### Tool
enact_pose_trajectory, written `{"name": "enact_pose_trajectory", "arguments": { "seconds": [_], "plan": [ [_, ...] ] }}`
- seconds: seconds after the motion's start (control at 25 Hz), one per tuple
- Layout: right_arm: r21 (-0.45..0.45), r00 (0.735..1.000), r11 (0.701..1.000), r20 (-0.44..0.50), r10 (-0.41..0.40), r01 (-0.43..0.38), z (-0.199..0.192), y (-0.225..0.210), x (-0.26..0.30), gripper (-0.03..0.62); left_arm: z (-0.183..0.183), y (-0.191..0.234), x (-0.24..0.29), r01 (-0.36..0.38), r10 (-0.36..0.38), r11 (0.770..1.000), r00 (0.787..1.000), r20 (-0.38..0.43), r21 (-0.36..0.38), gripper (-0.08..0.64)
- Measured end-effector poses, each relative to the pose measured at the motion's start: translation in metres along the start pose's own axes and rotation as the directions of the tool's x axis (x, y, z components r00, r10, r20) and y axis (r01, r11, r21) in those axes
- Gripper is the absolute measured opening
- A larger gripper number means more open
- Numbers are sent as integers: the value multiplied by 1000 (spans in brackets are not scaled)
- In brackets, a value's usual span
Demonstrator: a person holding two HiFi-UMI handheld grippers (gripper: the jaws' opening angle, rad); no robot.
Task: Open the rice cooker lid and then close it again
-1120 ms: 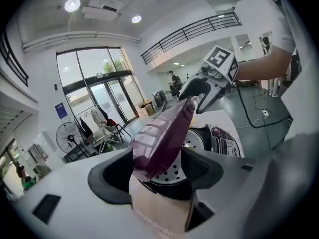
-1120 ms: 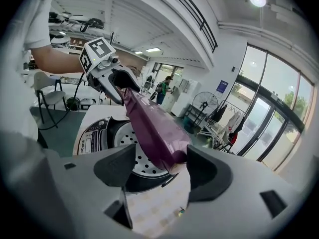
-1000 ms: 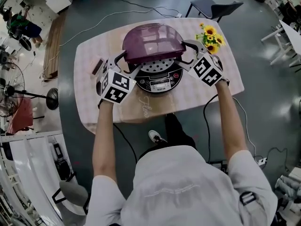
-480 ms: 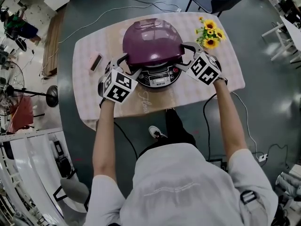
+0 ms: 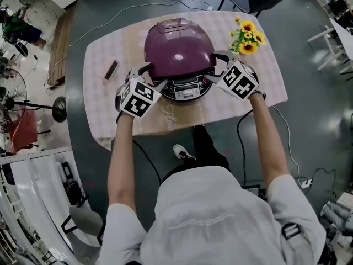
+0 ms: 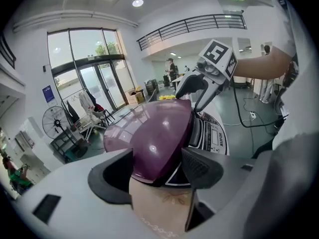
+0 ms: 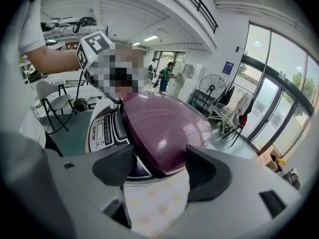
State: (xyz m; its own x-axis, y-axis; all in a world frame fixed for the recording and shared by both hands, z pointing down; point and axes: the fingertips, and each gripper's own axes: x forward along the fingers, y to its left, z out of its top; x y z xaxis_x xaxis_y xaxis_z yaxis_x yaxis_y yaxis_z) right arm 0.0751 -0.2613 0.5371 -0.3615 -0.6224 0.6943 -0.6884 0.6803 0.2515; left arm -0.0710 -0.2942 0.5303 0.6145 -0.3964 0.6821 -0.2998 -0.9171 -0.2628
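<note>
Two grippers bracket the rice cooker (image 5: 168, 91), which stands near the middle of a table (image 5: 105, 120) covered with a pale chequered cloth. We hold the left gripper (image 5: 148, 76) at the cooker's left flank and the right gripper (image 5: 217, 66) at its right flank. Both point slantwise down toward the purple lid (image 5: 177, 48). The lid lies down over the body with its dome up; whether it is latched we cannot tell. Below its front edge the control panel (image 5: 186, 91) faces us.

In the left gripper view the jaws stand spread wide. The lid's lower side edge sits in the gap between them, with cloth showing underneath, and the pads do not pinch it. In the right gripper view the jaws are likewise spread wide, having just been opening, and the lid's rim on that side sits between them. We cannot tell whether a pad brushes the rim, but nothing is clamped.

Some sunflowers (image 5: 246, 40) stand at the table's far right, near the right gripper. One small dark flat thing (image 5: 111, 69) lies on the cloth to the left of the left gripper, apart from it. A dark chair (image 5: 251, 4) stands beyond the table's far edge.
</note>
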Motion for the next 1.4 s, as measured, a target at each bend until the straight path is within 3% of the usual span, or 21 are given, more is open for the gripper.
{"name": "enact_pose_trajectory", "arguments": {
  "seconds": [0.56,1.4],
  "plan": [
    [101,994,989,16,106,-107,-7,2,5,291,-6,-6,8,83,-78,990,996,45,-118,311],
    [167,986,972,39,161,-165,-7,1,6,287,-7,-5,8,134,-112,974,986,123,-182,310]
  ]
}}
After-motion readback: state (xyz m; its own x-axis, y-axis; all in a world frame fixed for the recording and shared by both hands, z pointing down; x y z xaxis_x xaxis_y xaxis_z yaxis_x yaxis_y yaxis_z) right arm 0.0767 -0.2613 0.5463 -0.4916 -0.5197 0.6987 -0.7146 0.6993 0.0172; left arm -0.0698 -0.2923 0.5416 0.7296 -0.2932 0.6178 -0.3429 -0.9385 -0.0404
